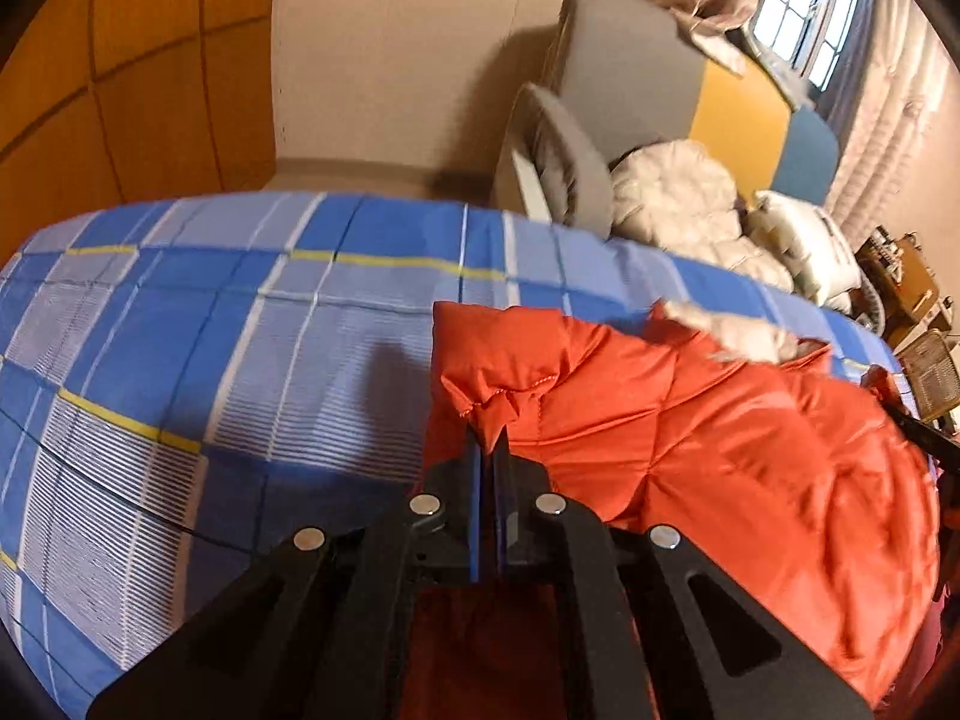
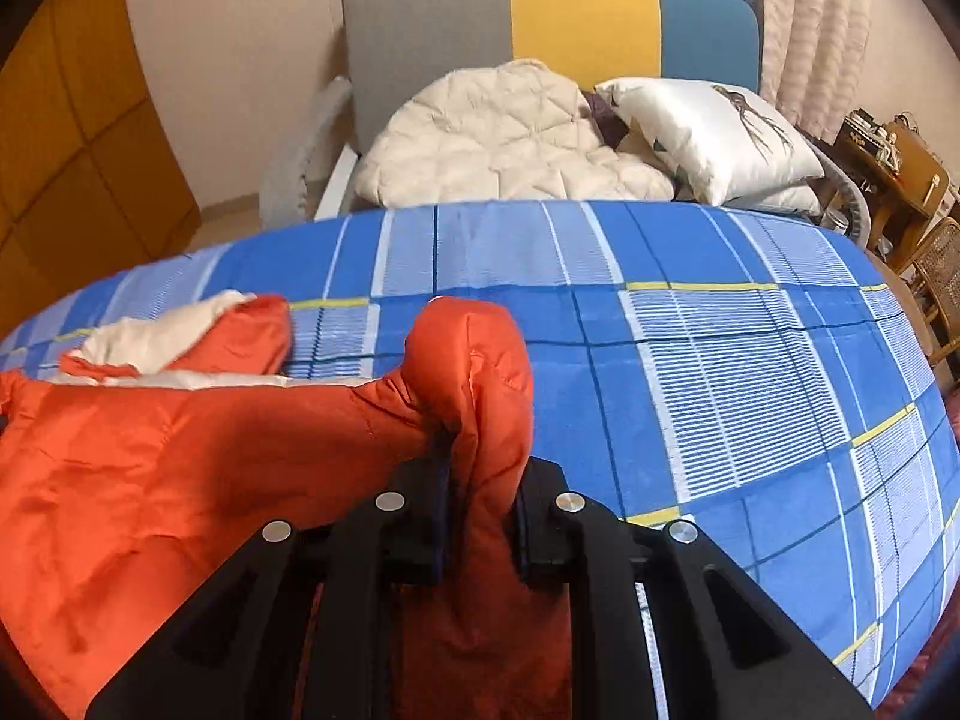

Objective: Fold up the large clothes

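Note:
An orange quilted jacket (image 1: 720, 438) with a cream lining (image 1: 738, 330) lies on the blue plaid bed cover (image 1: 210, 360). My left gripper (image 1: 489, 450) is shut on a pinched corner of the jacket's edge, which bunches just past the fingertips. In the right wrist view the same jacket (image 2: 150, 456) spreads to the left, its cream lining (image 2: 156, 336) showing. My right gripper (image 2: 480, 468) is shut on a thick fold of the jacket that bulges up between and over the fingers. The right gripper's dark arm (image 1: 924, 435) shows at the left wrist view's right edge.
Beyond the bed stands a grey, yellow and blue armchair (image 2: 576, 6) holding a cream quilted jacket (image 2: 504, 144) and a white pillow (image 2: 714, 132). A wooden wardrobe (image 1: 120, 90) is at left. A wooden desk and wicker chair (image 2: 942, 276) stand at right, curtains (image 2: 822, 18) behind.

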A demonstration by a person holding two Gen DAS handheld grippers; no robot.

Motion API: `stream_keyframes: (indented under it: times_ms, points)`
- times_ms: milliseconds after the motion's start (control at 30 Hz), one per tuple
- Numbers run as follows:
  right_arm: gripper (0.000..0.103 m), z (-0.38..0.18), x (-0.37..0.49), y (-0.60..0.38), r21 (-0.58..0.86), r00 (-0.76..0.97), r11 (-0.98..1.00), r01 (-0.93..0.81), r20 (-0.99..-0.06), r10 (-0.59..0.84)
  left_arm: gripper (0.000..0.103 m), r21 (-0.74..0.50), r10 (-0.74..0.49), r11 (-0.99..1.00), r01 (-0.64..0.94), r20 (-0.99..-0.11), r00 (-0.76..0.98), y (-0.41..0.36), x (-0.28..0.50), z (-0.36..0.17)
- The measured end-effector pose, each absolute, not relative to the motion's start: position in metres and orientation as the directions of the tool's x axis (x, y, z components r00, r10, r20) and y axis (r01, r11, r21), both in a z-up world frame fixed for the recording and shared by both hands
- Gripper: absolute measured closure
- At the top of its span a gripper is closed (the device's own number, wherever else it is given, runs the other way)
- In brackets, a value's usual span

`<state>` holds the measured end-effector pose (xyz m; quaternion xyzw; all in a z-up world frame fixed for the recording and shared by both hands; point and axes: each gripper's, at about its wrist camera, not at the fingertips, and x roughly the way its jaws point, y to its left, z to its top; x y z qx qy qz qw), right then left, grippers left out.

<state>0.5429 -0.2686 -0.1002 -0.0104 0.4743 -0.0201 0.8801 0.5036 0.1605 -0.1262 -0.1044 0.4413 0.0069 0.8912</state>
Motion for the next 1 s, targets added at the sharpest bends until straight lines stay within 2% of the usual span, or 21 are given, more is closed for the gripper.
stream_keyframes:
  times_ms: [467,567,600,633,667,700,833,900,1000]
  points:
    - [0.087,-0.124,0.551,-0.272,-0.025,0.498,0.997,0.068,-0.866,-0.056,0.099,-0.103,0.008,0.981,-0.163,-0.824,0.567,0.154,0.509,-0.148]
    - [0.085,-0.113,0.547,-0.276,-0.018,0.502,0.997,0.074,-0.863,-0.053,0.093,-0.117,0.019,0.972,-0.205,-0.827,0.562,0.161,0.503,-0.14]
    - [0.082,-0.109,0.544,-0.276,-0.013,0.511,0.997,0.07,-0.858,-0.047,0.089,-0.125,0.024,0.968,-0.219,-0.819,0.574,0.163,0.498,-0.134]
    - [0.071,-0.103,0.54,-0.277,-0.009,0.521,0.997,0.071,-0.852,-0.045,0.087,-0.132,0.021,0.967,-0.219,-0.812,0.583,0.165,0.495,-0.129]
    - [0.062,-0.097,0.536,-0.278,0.0,0.532,0.997,0.072,-0.846,-0.038,0.08,-0.135,0.023,0.966,-0.219,-0.802,0.597,0.166,0.49,-0.123]
    - [0.048,-0.092,0.532,-0.28,0.003,0.547,0.997,0.076,-0.836,-0.039,0.07,-0.127,0.04,0.967,-0.222,-0.784,0.619,0.165,0.484,-0.113]
    - [0.043,-0.071,0.514,-0.28,0.016,0.591,0.997,0.075,-0.806,-0.031,0.064,-0.132,0.064,0.964,-0.229,-0.725,0.686,0.158,0.461,-0.079]
    - [0.039,-0.056,0.496,-0.275,0.025,0.626,0.998,0.065,-0.779,-0.021,0.063,-0.146,0.047,0.969,-0.201,-0.688,0.724,0.142,0.444,-0.061]
    - [0.038,-0.04,0.469,-0.264,0.081,0.661,0.996,0.021,-0.749,0.047,0.061,-0.173,-0.002,0.974,-0.147,-0.652,0.758,0.11,0.422,-0.044]
